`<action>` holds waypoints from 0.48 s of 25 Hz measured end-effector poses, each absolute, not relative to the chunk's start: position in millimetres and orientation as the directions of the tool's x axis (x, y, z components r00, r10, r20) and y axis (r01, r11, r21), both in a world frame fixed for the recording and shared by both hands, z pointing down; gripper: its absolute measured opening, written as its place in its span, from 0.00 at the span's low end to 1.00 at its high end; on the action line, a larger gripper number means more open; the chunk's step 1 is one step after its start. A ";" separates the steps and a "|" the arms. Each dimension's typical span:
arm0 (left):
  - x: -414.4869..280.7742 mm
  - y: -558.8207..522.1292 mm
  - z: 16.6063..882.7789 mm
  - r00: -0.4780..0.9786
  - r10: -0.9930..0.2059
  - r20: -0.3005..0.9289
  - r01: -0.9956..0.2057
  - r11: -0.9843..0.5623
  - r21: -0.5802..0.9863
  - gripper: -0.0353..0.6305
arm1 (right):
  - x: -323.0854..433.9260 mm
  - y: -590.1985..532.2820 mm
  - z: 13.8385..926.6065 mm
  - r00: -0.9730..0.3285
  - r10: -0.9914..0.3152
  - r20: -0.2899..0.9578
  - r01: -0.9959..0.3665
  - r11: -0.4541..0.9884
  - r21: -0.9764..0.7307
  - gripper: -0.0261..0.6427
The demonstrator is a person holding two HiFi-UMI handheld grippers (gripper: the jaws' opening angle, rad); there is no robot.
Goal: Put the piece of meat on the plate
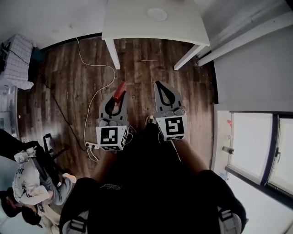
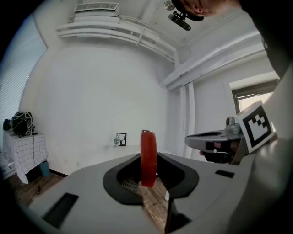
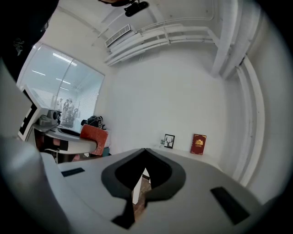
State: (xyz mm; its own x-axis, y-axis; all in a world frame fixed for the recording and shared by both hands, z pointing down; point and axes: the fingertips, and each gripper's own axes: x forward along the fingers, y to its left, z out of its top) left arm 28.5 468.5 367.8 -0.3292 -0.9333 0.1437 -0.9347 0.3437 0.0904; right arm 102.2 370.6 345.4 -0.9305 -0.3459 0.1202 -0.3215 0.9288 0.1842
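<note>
Presently the left claw [image 1: 117,101] clamps the meat [image 1: 120,89], far from the plate [image 1: 157,13].

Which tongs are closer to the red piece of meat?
Left. The left tongs are clamped on the piece of meat, which sticks out past their tips. The right tongs are off to its side, shut and empty, not touching it.
</note>
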 end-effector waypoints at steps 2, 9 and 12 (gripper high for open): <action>10.4 459.9 373.3 -0.344 -0.926 0.153 -0.929 0.359 0.085 0.19 | 93.3 354.8 350.6 -0.928 -0.351 0.124 -0.327 0.928 0.179 0.07; -37.9 402.9 385.2 -0.399 -0.899 0.178 -0.906 0.417 0.076 0.19 | 35.8 286.8 368.2 -0.940 -0.313 0.136 -0.293 0.945 0.148 0.07; -44.6 375.5 386.6 -0.366 -0.907 0.211 -0.917 0.390 0.088 0.19 | 15.6 262.8 367.3 -0.948 -0.290 0.129 -0.277 0.954 0.112 0.07</action>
State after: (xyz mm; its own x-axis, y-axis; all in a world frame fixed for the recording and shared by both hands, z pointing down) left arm -44.6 375.5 386.6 -0.3656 -0.9066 0.2106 -0.9165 0.3901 0.0882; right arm 15.6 262.8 367.3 -0.9482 -0.2902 0.1291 -0.2768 0.9544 0.1119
